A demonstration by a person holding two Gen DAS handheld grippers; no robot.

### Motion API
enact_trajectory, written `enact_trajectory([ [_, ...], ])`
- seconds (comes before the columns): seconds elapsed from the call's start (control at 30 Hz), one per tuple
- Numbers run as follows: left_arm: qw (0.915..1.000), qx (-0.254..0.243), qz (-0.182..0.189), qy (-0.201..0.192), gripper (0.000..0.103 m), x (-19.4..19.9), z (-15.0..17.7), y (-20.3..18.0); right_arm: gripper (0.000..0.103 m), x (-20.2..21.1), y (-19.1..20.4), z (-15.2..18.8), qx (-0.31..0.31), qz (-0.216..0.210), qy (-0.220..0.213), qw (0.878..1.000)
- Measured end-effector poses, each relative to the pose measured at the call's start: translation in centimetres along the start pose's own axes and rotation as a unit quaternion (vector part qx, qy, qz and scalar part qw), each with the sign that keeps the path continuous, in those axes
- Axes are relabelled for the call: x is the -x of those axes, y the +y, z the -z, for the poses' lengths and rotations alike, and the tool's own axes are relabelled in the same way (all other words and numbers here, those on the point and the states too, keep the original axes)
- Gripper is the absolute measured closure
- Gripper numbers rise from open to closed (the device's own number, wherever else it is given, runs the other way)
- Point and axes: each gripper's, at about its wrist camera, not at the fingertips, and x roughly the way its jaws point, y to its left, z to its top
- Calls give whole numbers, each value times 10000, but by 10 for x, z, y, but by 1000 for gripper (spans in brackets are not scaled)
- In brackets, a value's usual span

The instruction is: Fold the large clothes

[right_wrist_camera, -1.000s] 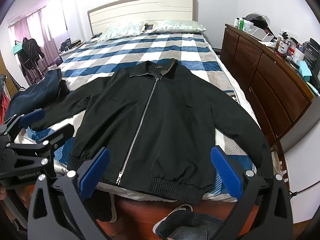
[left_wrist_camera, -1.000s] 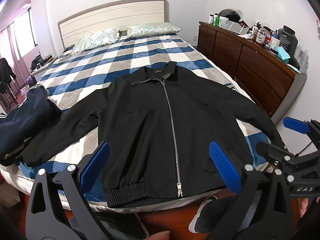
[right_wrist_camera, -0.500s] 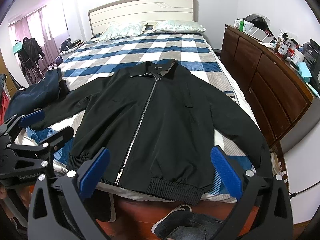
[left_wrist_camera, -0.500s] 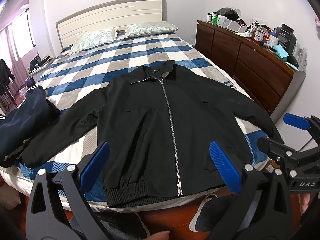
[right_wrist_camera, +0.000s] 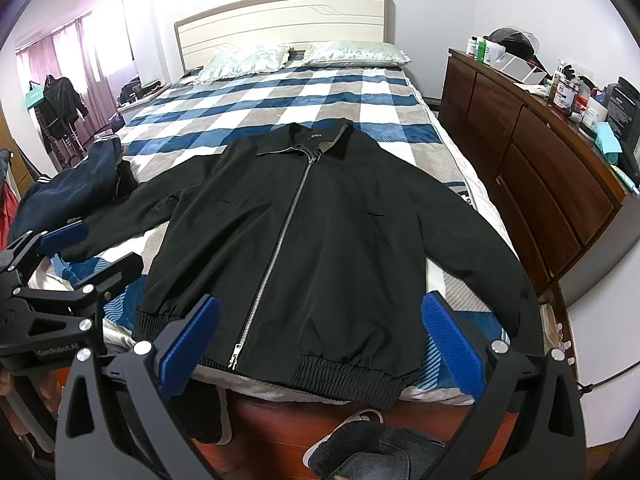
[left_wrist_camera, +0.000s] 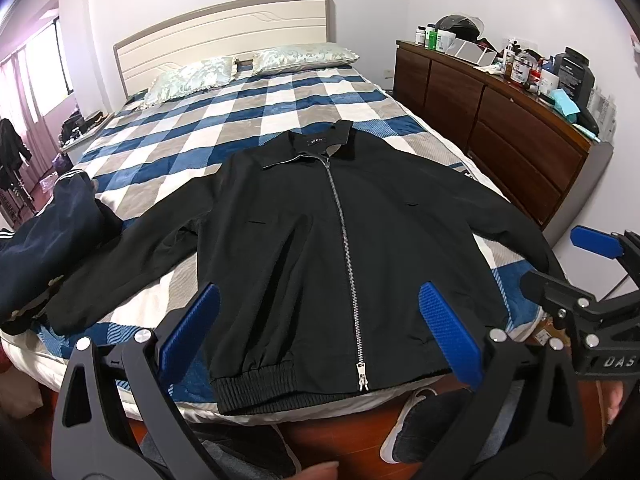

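Left gripper (left_wrist_camera: 318, 330) is held above the foot of the bed, fingers spread wide and holding nothing. Its two blue pads (left_wrist_camera: 192, 330) frame the lower front of the black jacket (left_wrist_camera: 320, 248) without touching it.

Location of the work item: the jacket lies flat, front up and zipped, on the checked bedspread (left_wrist_camera: 256, 108). Its long axis runs from the ribbed hem (left_wrist_camera: 276, 386) at the foot edge to the collar (left_wrist_camera: 316, 146), which points toward the headboard. Both grippers therefore face along that axis, from the hem end.

Lateral layout, left to right:
1. The jacket's left-lying sleeve (left_wrist_camera: 120, 264) extends outward and down toward a dark navy garment (left_wrist_camera: 44, 240) heaped at the bed's left edge; the cuff appears to end just beside that heap.
2. The zipper (left_wrist_camera: 346, 264) marks the centre line.
3. The right-lying sleeve (right_wrist_camera: 484, 256) reaches the right edge of the bed, and its cuff seems to hang over the side.

Right gripper (right_wrist_camera: 318, 338) is likewise spread and empty, hovering before the hem.

Judgement: each sleeve lies nearer the gripper on its own side, so the left-lying sleeve suits the left gripper and the right-lying sleeve the right. Folding appears not yet started. The sleeve beside the navy heap may need separating from it.
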Motion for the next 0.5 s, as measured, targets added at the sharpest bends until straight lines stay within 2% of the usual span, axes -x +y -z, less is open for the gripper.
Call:
enact_trajectory([
  [0.5,9999,-25,-93,-47,5,5,-1,1,4,2,-7,-1,-55,7,-10,10000],
])
